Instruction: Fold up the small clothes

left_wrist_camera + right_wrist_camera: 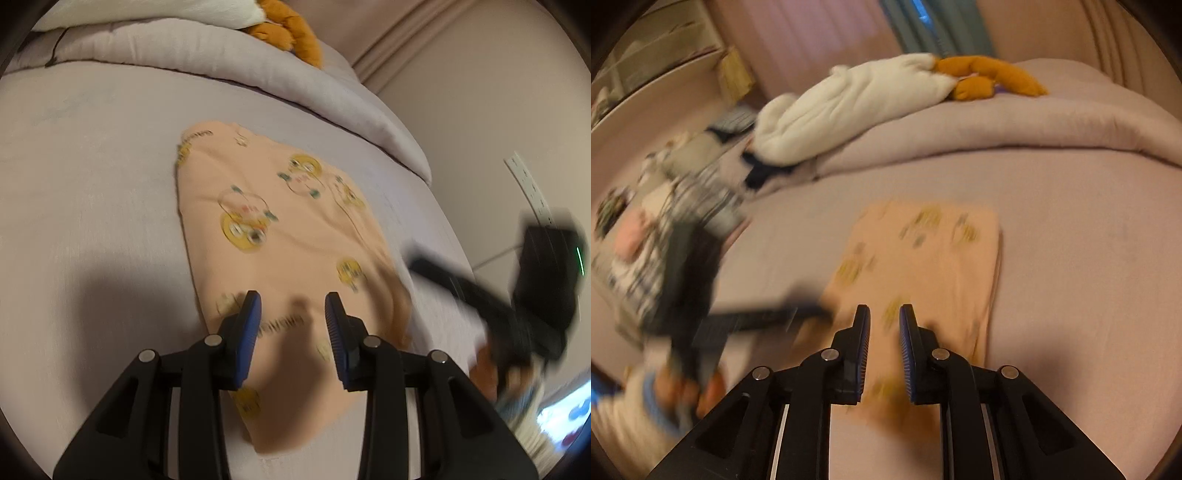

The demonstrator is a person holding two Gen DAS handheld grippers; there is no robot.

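A small peach garment (295,236) with yellow cartoon prints lies folded flat on the lilac bed sheet (92,184). My left gripper (293,306) is open and empty, hovering over the garment's near end. In the right wrist view the same garment (923,266) lies ahead, blurred. My right gripper (884,319) is open with a narrow gap, empty, above the garment's near edge. The right gripper also shows blurred in the left wrist view (417,264) at the garment's right edge. The left gripper shows blurred in the right wrist view (820,312).
A rolled lilac duvet (221,48) lies across the far side of the bed, with a white and orange plush toy (886,92) on it. A pile of clothes (665,221) lies at the left in the right wrist view. A wall (480,92) borders the bed.
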